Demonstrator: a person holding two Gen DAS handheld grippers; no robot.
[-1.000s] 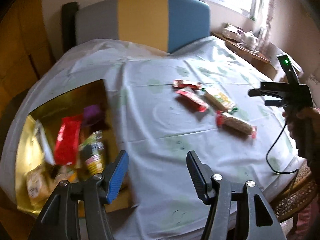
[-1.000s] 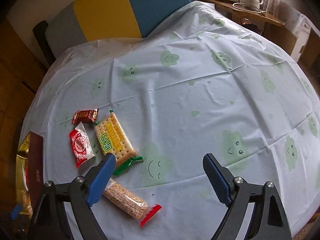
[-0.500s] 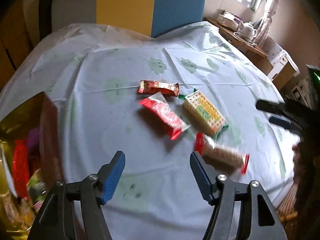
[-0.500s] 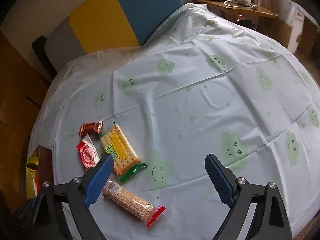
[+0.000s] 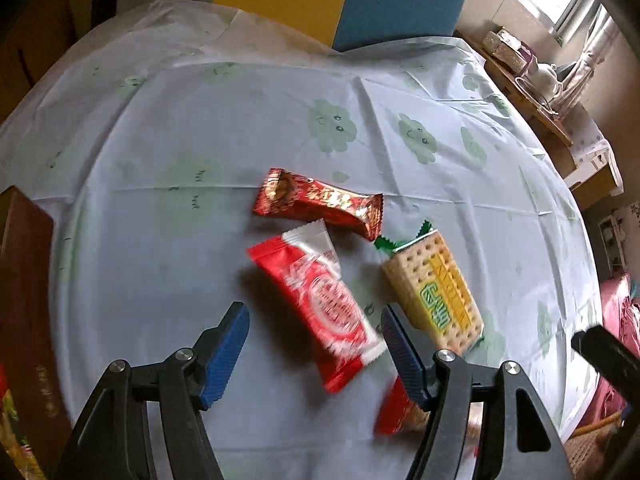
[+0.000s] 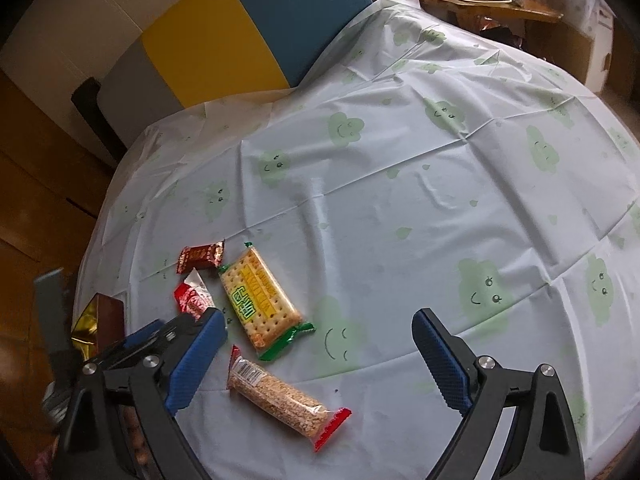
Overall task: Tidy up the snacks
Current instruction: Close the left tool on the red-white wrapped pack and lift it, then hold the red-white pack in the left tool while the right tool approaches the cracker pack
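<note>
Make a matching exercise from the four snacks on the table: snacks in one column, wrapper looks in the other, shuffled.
Snacks:
1. chocolate bar
2. wafer pack
3. cracker pack
4. grain bar

Looks:
A. clear wrap, red ends
B. red and white
C. dark red with gold print
D. yellow label, green ends

Pairs: 1-C, 2-B, 3-D, 4-A

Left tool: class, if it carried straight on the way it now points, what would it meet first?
Most likely the red and white snack packet, which lies between the open left tool fingers' line. Depth is hard to judge, but nothing else shows in between.
</note>
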